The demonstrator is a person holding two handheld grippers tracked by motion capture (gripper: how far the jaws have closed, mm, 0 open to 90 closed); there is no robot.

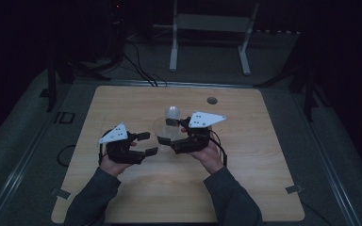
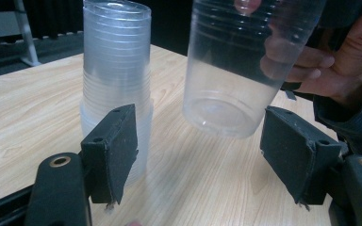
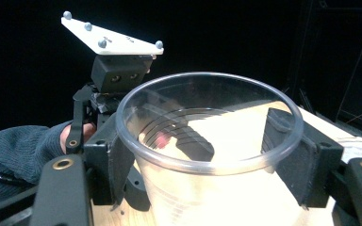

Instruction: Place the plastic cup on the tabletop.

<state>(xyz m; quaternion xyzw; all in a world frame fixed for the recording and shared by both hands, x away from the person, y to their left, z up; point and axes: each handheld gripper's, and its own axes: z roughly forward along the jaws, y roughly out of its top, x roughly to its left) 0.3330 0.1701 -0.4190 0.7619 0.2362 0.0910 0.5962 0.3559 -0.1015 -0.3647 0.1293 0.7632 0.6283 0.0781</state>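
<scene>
The right tongs [image 3: 207,155] are clamped on a single clear plastic cup [image 3: 207,141], one jaw on either side of its wall just under the rim, and hold it tilted above the wooden worktop [image 1: 245,155]. In the left gripper view the cup's base hangs clear of the wood, just beside an upside-down stack of clear cups [image 2: 117,84] that stands on the worktop. The left tongs [image 2: 200,155] stand wide apart with nothing pressed between the pads; the stack sits behind one jaw and the lifted cup hangs beyond the gap.

The step in hand looks like separating one cup from the stack, or setting it down, though the dim high view makes it hard to be sure which. To do it well, the right tongs should keep a light, even squeeze, since the thin wall will buckle and spring out if pinched hard. The cup should be brought level before it goes down, well apart from the stack so it does not knock it. The left tongs can steady the stack low on its side.
</scene>
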